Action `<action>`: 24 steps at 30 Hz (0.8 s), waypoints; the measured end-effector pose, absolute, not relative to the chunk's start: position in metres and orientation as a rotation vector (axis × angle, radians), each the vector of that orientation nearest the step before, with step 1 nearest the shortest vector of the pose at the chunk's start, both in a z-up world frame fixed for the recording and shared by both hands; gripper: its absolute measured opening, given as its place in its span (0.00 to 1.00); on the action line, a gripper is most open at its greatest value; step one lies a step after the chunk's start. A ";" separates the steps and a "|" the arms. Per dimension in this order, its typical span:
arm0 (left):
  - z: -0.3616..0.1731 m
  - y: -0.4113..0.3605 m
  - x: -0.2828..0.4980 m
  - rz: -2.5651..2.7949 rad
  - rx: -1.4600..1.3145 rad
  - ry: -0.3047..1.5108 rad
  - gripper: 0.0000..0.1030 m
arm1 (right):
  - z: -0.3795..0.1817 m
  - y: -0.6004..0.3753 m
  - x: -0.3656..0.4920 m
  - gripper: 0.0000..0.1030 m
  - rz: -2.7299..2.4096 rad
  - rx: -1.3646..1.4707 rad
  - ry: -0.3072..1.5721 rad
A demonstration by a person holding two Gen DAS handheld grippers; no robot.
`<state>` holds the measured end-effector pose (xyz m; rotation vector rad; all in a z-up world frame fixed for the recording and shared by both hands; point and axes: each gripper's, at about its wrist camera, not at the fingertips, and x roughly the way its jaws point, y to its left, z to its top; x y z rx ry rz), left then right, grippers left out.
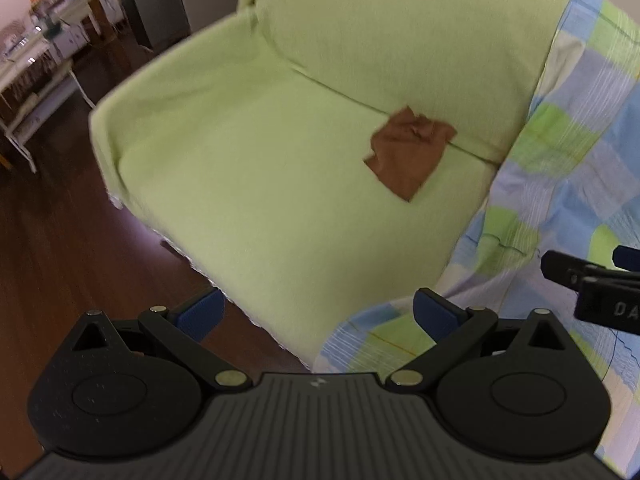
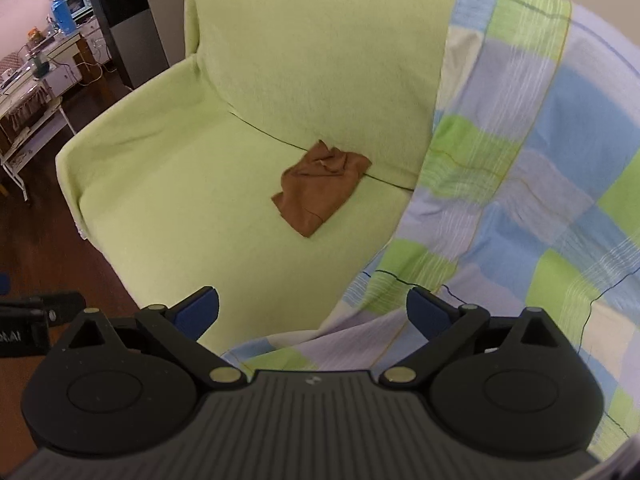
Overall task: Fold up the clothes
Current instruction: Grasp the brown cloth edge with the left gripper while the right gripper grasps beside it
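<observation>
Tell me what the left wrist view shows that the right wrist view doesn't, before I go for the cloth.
Only the left wrist view: the right gripper entering at its right edge, and the left gripper open and empty.
Only the right wrist view: the blue jug and toaster oven sharply on the far counter, the left gripper's body at its left edge, and the right gripper open over the checked sheet.
Both: the brown cloth lying roughly folded at the back of the green-covered sofa seat, untouched, with the checked sheet draped to its right.
</observation>
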<state>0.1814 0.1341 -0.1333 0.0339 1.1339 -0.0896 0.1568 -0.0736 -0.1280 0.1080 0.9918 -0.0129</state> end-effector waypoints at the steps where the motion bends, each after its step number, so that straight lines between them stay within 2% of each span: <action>1: -0.144 0.134 0.188 -0.110 0.036 1.145 0.98 | -0.136 -0.076 0.160 0.94 -0.006 0.124 0.996; 3: -0.165 0.133 0.202 -0.151 0.040 1.166 0.97 | -0.157 -0.080 0.169 0.89 -0.005 0.172 1.024; 5: -0.191 0.127 0.225 -0.198 0.067 1.184 0.91 | -0.180 -0.085 0.180 0.76 -0.005 0.233 1.058; 7: -0.218 0.121 0.250 -0.246 0.098 1.200 0.86 | -0.204 -0.088 0.193 0.69 -0.016 0.301 1.087; 12: -0.283 0.103 0.312 -0.373 0.179 1.223 0.83 | -0.250 -0.088 0.226 0.68 -0.092 0.355 1.063; 15: -0.314 0.092 0.350 -0.451 0.221 1.186 0.75 | -0.279 -0.088 0.245 0.61 -0.137 0.387 1.048; 17: -0.328 0.087 0.364 -0.482 0.232 1.174 0.64 | -0.305 -0.084 0.259 0.53 -0.160 0.422 1.047; 20: -0.359 0.075 0.403 -0.559 0.259 1.149 0.56 | -0.334 -0.088 0.282 0.53 -0.201 0.481 1.039; 22: -0.373 0.068 0.426 -0.591 0.278 1.125 0.55 | -0.350 -0.091 0.297 0.53 -0.226 0.505 1.025; 24: -0.385 0.062 0.448 -0.612 0.290 1.105 0.42 | -0.365 -0.095 0.312 0.53 -0.247 0.522 1.013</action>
